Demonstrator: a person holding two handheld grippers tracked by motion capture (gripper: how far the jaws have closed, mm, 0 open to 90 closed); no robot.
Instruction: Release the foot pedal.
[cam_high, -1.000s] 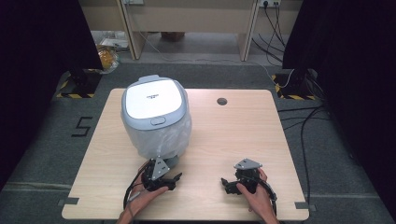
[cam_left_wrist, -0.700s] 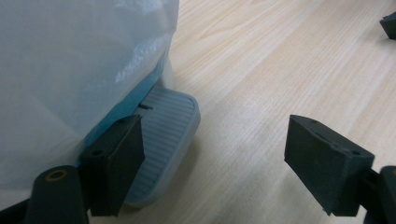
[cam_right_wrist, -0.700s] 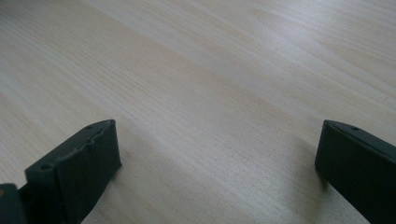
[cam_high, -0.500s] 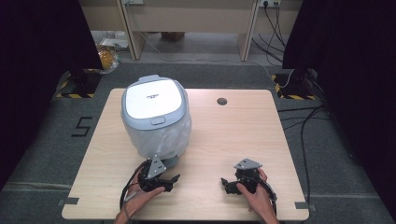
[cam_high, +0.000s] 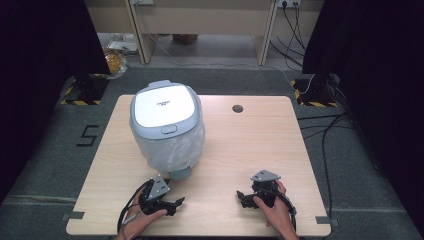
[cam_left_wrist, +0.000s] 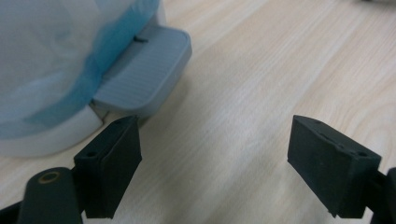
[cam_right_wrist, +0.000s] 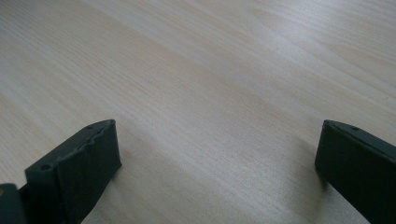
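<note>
Holding our left claw (cam_high: 176, 202) spread and empty near the tabletop's (cam_high: 240, 145) front edge, we face the grey foot pedal (cam_left_wrist: 140, 74) of a pedal bin (cam_high: 166, 125) standing upright toward the back left. Our right claw (cam_high: 241, 196), equally spread, rests well apart by the front right. The bin looks bulky, light and stiff; its plastic liner (cam_high: 175, 150) seems slippery, so the pedal, pointing frontward, offers the surest hold.

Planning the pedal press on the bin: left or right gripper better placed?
Left. The left gripper is open and sits just in front of the bin's grey pedal, which shows close ahead in its view. The right gripper, also open, rests farther off over bare table.
</note>
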